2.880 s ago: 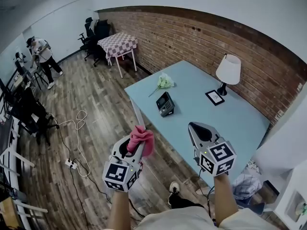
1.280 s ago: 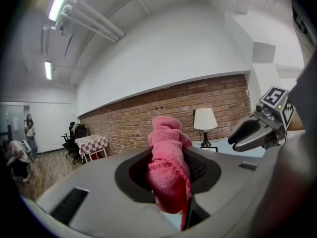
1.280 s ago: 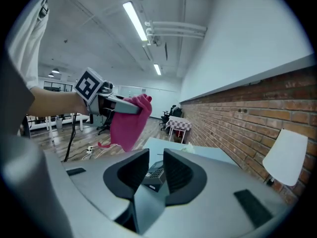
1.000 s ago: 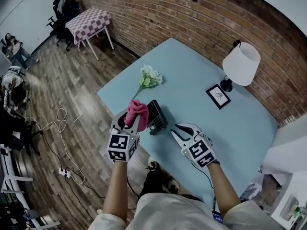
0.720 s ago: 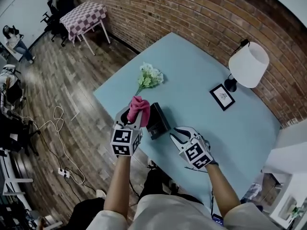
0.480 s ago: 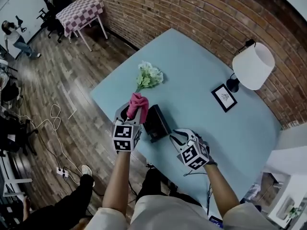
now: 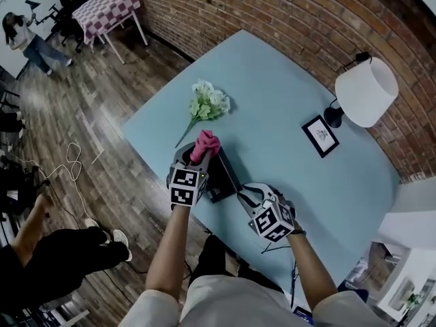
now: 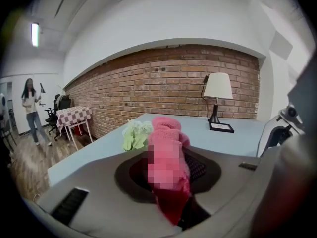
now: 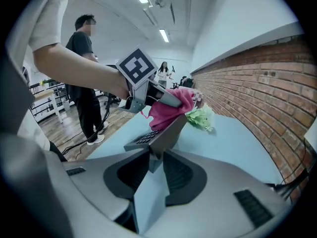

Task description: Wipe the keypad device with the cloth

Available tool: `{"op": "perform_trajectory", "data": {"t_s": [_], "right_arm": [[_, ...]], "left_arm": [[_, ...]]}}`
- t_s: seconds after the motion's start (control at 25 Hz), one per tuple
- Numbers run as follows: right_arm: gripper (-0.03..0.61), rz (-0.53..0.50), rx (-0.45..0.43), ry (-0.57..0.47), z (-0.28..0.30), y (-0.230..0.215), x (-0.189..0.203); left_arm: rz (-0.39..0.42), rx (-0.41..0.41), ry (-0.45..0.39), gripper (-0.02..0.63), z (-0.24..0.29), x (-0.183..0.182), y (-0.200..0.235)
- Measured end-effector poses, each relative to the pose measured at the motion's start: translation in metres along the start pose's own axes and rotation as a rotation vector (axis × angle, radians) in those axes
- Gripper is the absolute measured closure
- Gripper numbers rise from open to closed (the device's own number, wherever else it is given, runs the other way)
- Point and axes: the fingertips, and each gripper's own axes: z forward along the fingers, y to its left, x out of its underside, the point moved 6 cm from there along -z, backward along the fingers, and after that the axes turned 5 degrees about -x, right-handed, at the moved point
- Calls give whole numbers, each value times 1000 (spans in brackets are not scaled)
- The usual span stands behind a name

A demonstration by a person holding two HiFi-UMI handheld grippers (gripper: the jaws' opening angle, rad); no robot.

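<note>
While the head view looks down on the pale blue counter [image 7: 286, 107], the keypad device [image 7: 225, 174] stands near the counter's front edge, between the two grippers. The left gripper [image 7: 202, 157] has its fingers clamped on a pink cloth [image 7: 206, 144], whose bunched end sits at the device's far side. The right gripper [image 7: 245, 192] is just beside the device's near right corner. A bunch of pale flowers [image 7: 208, 101] lies beyond the device. A white lamp [image 7: 366, 90] and a small framed picture [image 7: 321, 135] stand well apart by the brick wall.

From the left gripper view, the fingers are closed tight on the cloth, which sticks up between them. The device's dark keys show just behind the cloth.

From the right gripper view, the fingers stand spread wide, holding nothing. The device's near corner sits in the gap at their tips; whether a finger touches it cannot be told. The cloth is draped against the device's raised top edge, with the flowers behind.
</note>
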Motion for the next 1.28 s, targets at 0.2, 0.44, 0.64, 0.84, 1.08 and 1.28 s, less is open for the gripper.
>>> {"op": "perform_trajectory", "data": {"t_s": [0.2, 0.44, 0.64, 0.84, 1.08, 1.28], "right_arm": [[462, 31, -4, -6, 1, 0, 1], [465, 49, -26, -9, 1, -2, 1], [468, 42, -49, 2, 3, -2, 1], [463, 15, -57, 16, 6, -1, -1], [462, 1, -54, 24, 8, -1, -1], [460, 3, -49, 26, 7, -1, 0]], "left_arm": [[-44, 19, -6, 465, 1, 12, -13], [-52, 39, 9, 465, -6, 18, -24], [-54, 59, 21, 466, -16, 27, -39], [-55, 85, 28, 468, -29, 32, -58], [-51, 115, 43, 471, -44, 41, -82], [-30, 147, 48, 474, -57, 43, -101]]}}
